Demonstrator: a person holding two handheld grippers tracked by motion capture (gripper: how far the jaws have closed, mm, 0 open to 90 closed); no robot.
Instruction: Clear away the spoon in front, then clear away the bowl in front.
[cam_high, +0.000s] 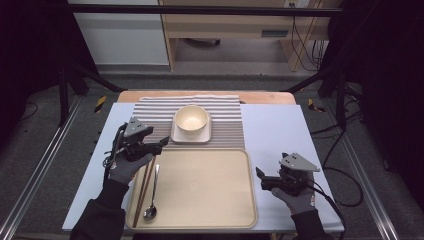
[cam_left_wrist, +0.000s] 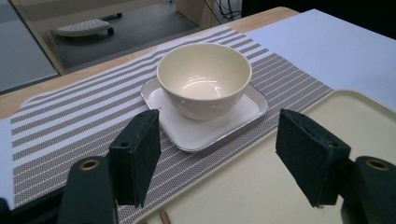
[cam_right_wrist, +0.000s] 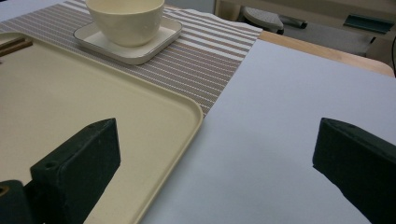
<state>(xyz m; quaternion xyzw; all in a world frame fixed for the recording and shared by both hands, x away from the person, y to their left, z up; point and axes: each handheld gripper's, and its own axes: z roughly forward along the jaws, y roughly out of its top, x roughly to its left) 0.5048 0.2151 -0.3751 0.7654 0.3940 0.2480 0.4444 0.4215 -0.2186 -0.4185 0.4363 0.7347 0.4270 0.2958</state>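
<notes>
Bowl (cam_left_wrist: 204, 79) sat upright on the small square plate (cam_left_wrist: 243, 116), both on the striped mat (cam_left_wrist: 65, 126), straight ahead of the left gripper (cam_left_wrist: 217, 158) and just beyond its jaws. Nothing lay between those jaws; they stood wide apart, pads touching neither bowl nor plate. High view placed the left gripper (cam_high: 150, 146) over the tray's near-left corner region, jaws aimed toward the plate. Chopsticks (cam_high: 144, 187) and spoon (cam_high: 151, 200) lay along the left side of the tray (cam_high: 210, 220), behind and below the left jaws.

Right gripper (cam_high: 261, 179) rested over the table (cam_high: 280, 130) off the right edge of the tray, jaws also spread wide with nothing in them; its own view showed bare sheet between the pads.

Judgement: step in hand looked like an approach to the bowl or its plate, presumably to shift it. To do it well, the jaws should go in level and centred on the bowl's rim, one pad inside and one outside, closing slowly so the bowl does not skid on the plate. Lifting the plate by one edge would risk tipping the bowl; a rim grip seemed safer.
</notes>
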